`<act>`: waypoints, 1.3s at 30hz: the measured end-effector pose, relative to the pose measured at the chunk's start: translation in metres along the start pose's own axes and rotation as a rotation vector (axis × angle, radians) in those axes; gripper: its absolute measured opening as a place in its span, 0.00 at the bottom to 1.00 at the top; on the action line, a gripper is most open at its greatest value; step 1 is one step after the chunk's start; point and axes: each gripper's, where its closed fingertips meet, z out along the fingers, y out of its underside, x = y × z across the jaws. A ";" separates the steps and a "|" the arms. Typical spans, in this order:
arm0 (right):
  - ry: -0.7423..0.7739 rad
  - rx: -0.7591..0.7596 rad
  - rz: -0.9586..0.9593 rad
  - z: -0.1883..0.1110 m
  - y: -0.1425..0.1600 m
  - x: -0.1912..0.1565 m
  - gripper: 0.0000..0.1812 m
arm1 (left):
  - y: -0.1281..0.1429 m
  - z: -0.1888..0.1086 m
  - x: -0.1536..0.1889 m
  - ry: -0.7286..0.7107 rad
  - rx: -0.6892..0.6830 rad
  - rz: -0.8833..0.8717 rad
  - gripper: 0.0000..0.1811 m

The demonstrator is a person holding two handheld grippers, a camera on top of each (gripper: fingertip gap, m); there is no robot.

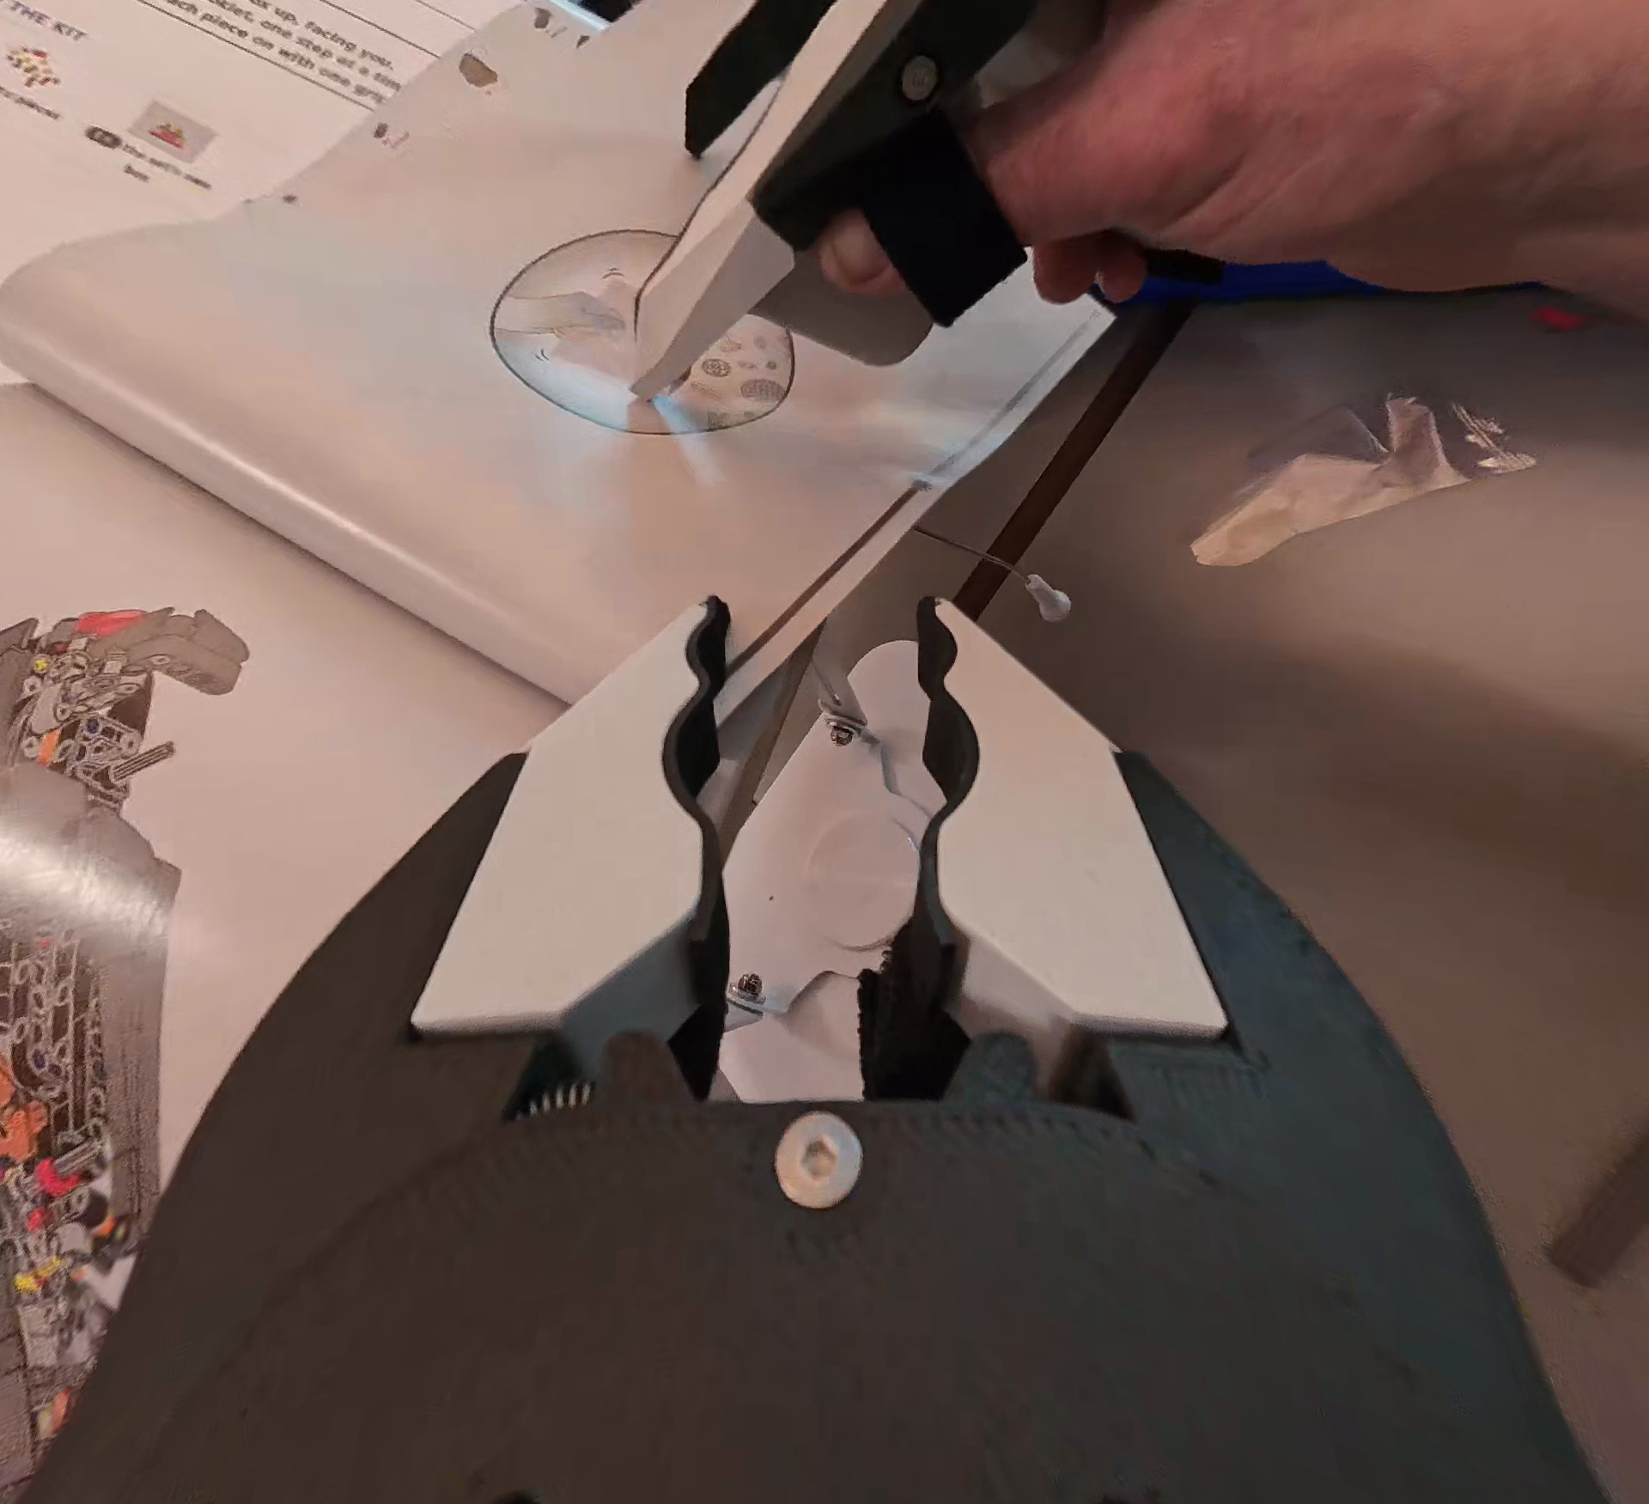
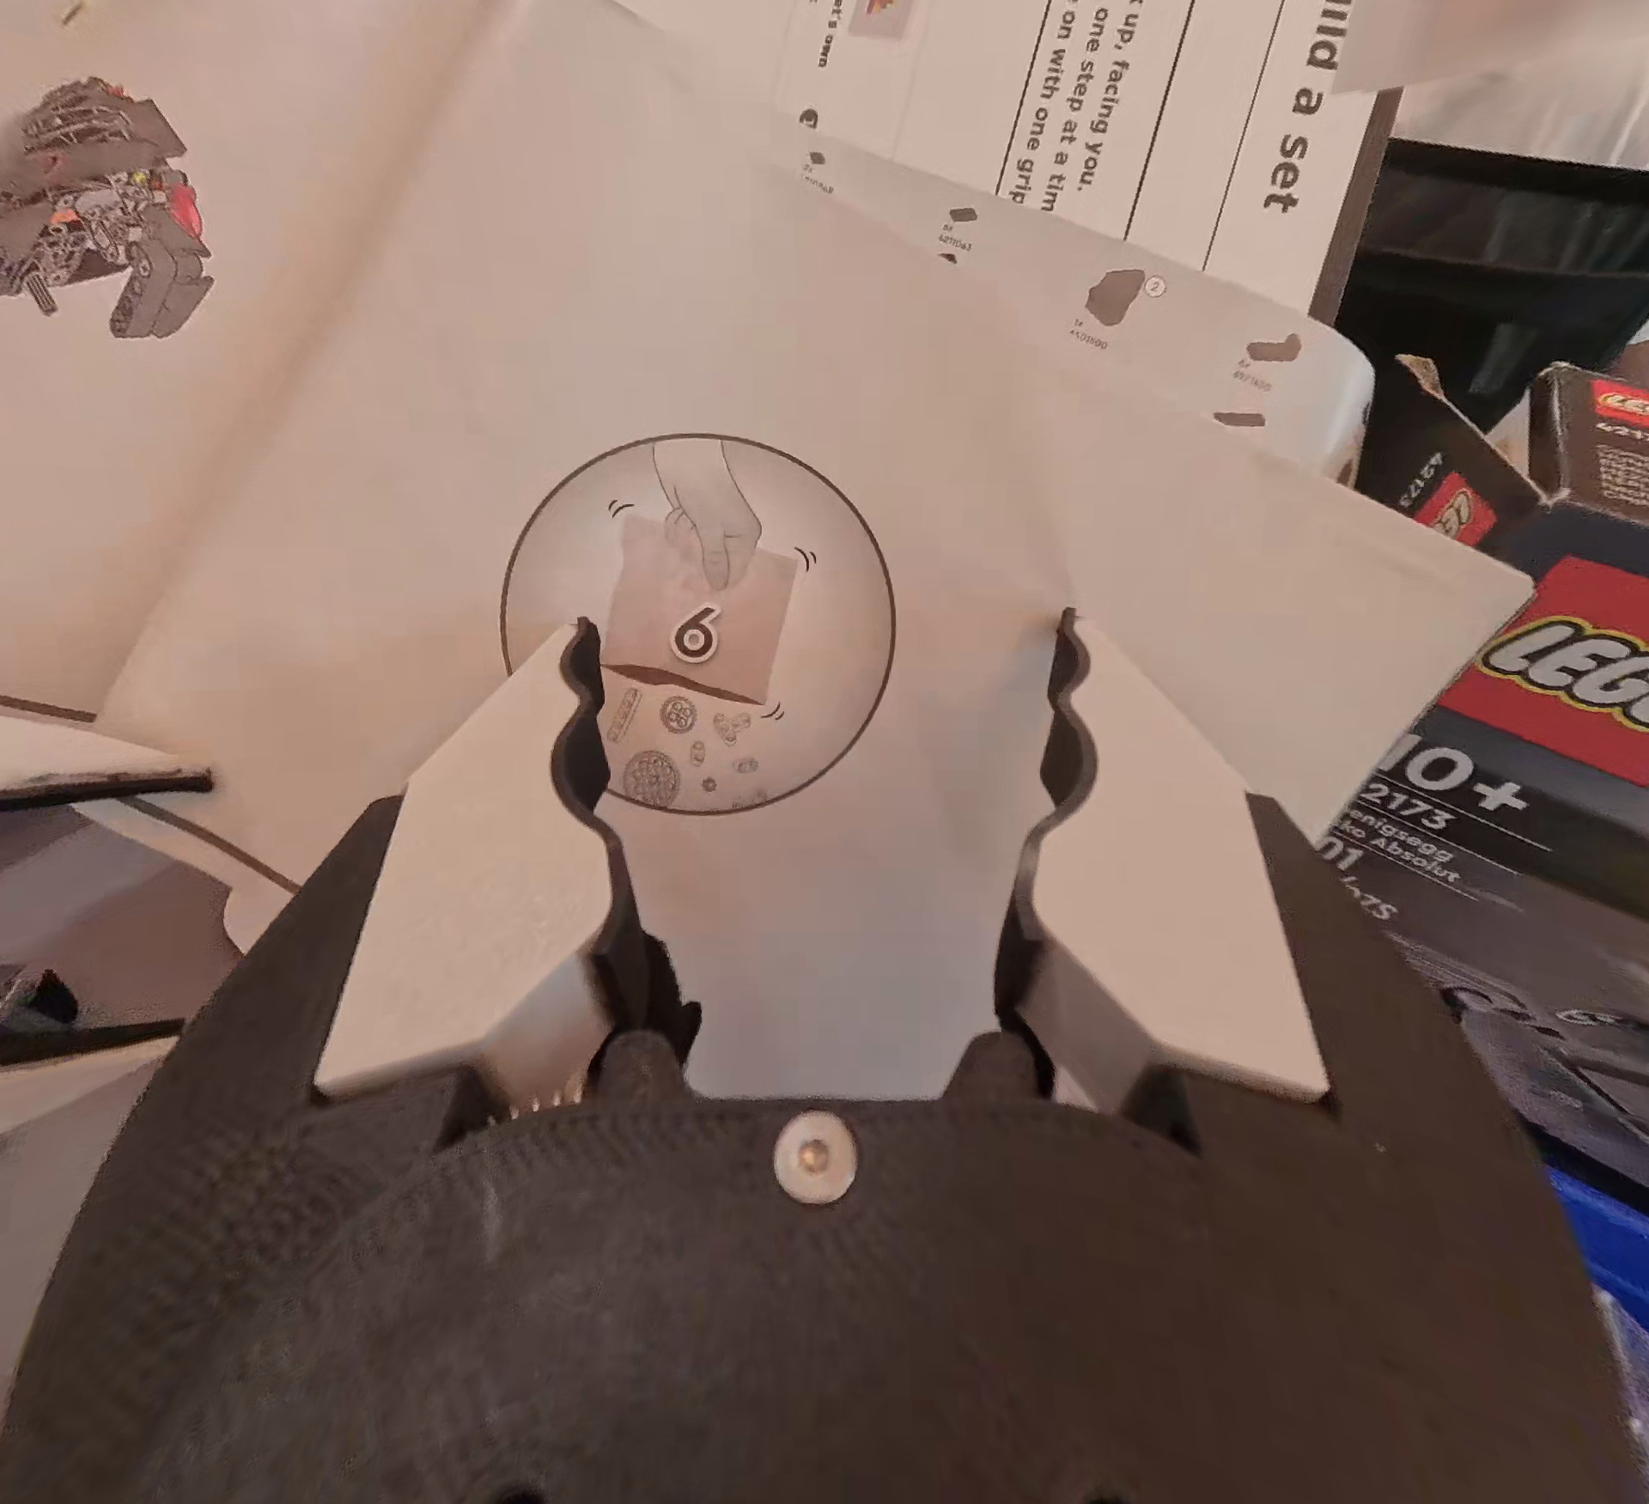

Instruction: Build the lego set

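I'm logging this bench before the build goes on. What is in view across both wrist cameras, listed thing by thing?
Instruction booklet: one, white, open on the table, its right page lifted.
Printed sheet: one, white, behind the booklet.
Set box: one, black and red, right of the booklet.
Clear plastic bag: one, crumpled, on the grey table.
Left gripper: one, white fingers, open at the lifted page's edge.
Right gripper: one, white fingers, open, tip on the page's round drawing.
Hand: one, holding the right gripper.
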 end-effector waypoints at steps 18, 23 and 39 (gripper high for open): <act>0.004 -0.064 -0.171 0.002 0.008 -0.011 0.05 | 0.003 -0.003 0.007 0.031 -0.006 0.000 0.21; 0.037 -0.053 -0.246 -0.010 -0.007 -0.015 0.00 | -0.005 -0.016 0.006 0.040 0.037 -0.012 0.20; -0.317 -0.047 -0.123 -0.062 -0.108 -0.134 0.00 | -0.040 -0.073 -0.046 -0.319 0.267 -0.019 0.55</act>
